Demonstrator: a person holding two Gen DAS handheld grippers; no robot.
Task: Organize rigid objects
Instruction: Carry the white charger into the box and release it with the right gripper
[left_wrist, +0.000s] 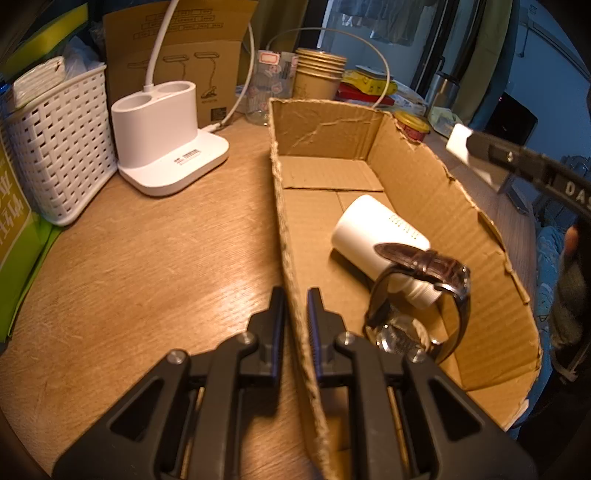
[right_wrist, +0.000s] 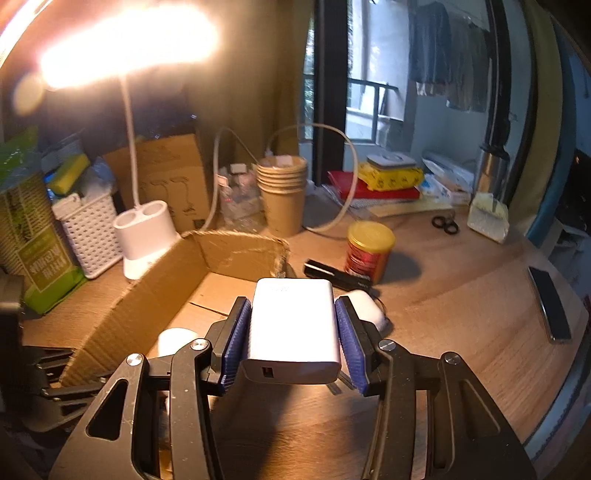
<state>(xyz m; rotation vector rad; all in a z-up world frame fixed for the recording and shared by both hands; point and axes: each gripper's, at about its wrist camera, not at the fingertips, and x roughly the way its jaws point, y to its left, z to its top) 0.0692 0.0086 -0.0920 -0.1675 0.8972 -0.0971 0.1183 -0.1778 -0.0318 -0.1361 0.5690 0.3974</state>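
The cardboard box is plain brown, the desk a warm wood grain. A white bottle lies by a watch with a dark brown strap. The power bank is white between blue ribbed pads. The basket is white lattice; the can red with a yellow lid.

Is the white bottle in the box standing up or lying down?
Lying down. The white bottle rests on its side on the floor of the cardboard box, its cap end under the wristwatch.
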